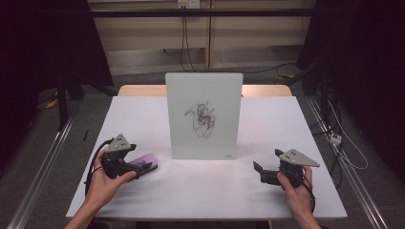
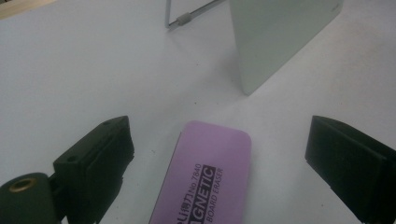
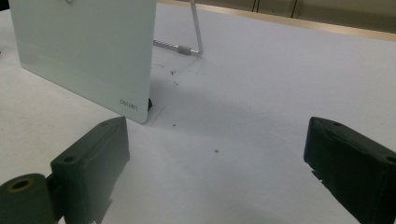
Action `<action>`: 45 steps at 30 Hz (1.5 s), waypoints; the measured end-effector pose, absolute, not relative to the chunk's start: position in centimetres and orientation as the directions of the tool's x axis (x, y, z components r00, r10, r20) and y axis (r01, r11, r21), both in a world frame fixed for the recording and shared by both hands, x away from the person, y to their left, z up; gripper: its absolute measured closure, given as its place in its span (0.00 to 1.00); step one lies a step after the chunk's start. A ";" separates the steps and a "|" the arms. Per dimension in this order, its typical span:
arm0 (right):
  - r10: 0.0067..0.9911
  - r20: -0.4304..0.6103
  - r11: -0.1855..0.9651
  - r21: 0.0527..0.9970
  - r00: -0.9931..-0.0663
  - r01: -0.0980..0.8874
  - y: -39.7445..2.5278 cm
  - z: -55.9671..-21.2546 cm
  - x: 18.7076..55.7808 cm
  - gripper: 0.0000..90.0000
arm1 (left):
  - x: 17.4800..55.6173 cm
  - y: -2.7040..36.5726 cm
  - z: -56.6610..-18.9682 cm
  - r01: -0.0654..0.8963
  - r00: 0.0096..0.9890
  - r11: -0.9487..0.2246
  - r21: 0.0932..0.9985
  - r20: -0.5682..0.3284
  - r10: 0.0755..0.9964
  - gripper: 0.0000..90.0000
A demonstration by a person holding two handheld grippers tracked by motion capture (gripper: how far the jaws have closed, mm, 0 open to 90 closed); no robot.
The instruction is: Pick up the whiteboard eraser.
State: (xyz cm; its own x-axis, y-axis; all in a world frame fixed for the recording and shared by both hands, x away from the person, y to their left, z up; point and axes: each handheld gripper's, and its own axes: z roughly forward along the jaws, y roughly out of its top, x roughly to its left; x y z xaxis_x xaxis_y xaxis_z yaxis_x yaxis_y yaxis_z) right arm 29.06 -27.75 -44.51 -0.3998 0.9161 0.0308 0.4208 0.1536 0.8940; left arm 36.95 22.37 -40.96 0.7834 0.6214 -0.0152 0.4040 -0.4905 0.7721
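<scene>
1. The table [image 1: 143, 200] comes first, white and wide, reaching from my side to the far edge. My forearms come in from the bottom of the high view, one at each near corner.

2. Next, the whiteboard [image 1: 204, 114]. It stands upright on a wire stand [image 3: 196, 28] in the middle of the table, facing me. A dark scribble [image 1: 201, 118] sits at its centre, untouched, so by my judgement the wiping has not begun.

3. My left gripper [image 2: 219, 154] is low over the table at the near left, well apart from the board. Its jaws stand wide apart, one on each side of the eraser, and neither touches it.

4. My right gripper [image 3: 215, 158] rests at the near right, also spread wide, with nothing but bare table between the jaws. The board's lower corner is just ahead of it.

5. The eraser [image 2: 205, 177] is a purple magnetic board eraser. It lies flat on the table between my left jaws, its long side running away from me and its printed label up.

6. As I see it, this is the very start. Left to do: close on the eraser, lift it, carry it to the board and rub the scribble away.
</scene>
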 end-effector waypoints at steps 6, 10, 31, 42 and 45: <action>0.912 0.021 0.165 0.895 -0.409 0.415 -27.4 -44.4 29.0 0.08 | 37.7 22.2 -40.9 0.417 0.801 -0.523 0.744 -0.028 0.598 0.10; 0.911 0.022 0.166 0.895 -0.411 0.415 -27.3 -44.4 29.0 0.08 | 38.3 22.3 -41.2 0.450 0.788 -0.535 0.715 -0.036 0.614 0.11; 0.911 0.025 0.165 0.892 -0.411 0.420 -27.4 -44.4 29.0 0.08 | 38.4 22.5 -42.4 0.461 0.824 -0.652 0.602 -0.017 0.567 0.19; 0.911 0.028 0.162 0.893 -0.412 0.419 -27.4 -44.5 29.0 0.08 | 38.6 22.2 -43.1 0.464 0.831 -0.683 0.564 -0.011 0.556 0.31; 0.910 0.026 0.165 0.893 -0.414 0.419 -27.4 -44.5 29.0 0.08 | 38.6 22.3 -43.1 0.460 0.836 -0.685 0.564 -0.017 0.548 0.36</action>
